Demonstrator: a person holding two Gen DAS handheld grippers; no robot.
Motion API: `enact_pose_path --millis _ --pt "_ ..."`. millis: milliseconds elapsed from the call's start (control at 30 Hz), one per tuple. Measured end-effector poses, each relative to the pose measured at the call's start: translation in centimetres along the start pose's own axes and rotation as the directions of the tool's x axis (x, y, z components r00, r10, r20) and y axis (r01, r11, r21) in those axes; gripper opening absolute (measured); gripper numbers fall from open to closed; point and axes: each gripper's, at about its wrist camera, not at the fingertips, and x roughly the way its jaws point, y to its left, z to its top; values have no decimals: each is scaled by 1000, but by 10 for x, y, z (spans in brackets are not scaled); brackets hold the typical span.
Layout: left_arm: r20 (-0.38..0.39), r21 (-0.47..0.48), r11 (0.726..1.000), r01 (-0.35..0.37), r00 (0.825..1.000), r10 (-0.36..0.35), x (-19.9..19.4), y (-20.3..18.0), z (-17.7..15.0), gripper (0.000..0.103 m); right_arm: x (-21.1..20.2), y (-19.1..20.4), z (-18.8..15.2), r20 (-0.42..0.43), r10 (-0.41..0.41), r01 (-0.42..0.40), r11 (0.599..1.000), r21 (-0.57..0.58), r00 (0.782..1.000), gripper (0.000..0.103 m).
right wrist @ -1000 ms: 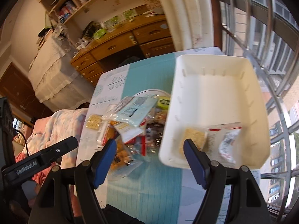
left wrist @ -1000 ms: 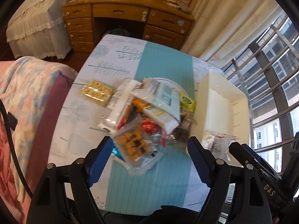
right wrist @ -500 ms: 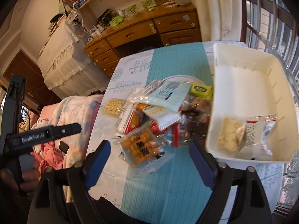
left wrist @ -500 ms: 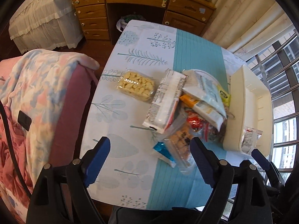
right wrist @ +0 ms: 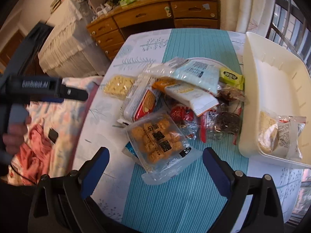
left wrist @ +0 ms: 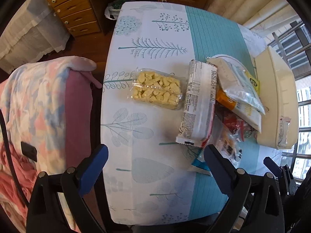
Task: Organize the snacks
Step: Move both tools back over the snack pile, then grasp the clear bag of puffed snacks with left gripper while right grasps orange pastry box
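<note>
Both your grippers have dropped toward the bench, jaws just spread wide and empty: the left gripper (left wrist: pixel 155 162) now over bare cloth near the pale-yellow puff pack (left wrist: pixel 156 91), the right gripper (right wrist: pixel 155 161) framing the brown-nugget pack (right wrist: pixel 156 136). The snack pile (right wrist: pixel 186 101) waits beside the white bin (right wrist: pixel 276 89), which holds one packet (right wrist: pixel 279 136), so sorting looks barely begun.

Snack packets (right wrist: pixel 155 134) glossy clear plastic film; bin (right wrist: pixel 272 81) smooth matt white plastic; tabletop (left wrist: pixel 155 38) covered in printed cloth; drawers (right wrist: pixel 147 15) varnished wood; blanket (left wrist: pixel 38 97) soft fabric.
</note>
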Motion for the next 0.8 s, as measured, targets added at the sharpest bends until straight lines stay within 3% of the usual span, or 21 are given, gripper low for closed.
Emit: enact_pose_path --millis 367,800 --pt "-92 74 997 32 995 -25 59 7 53 99 50 2 -6 -57 -101 97 994 -58 993 97" --pt "-144 157 988 -3 989 26 111 -16 90 103 83 3 -9 -52 -142 138 988 -68 989 100"
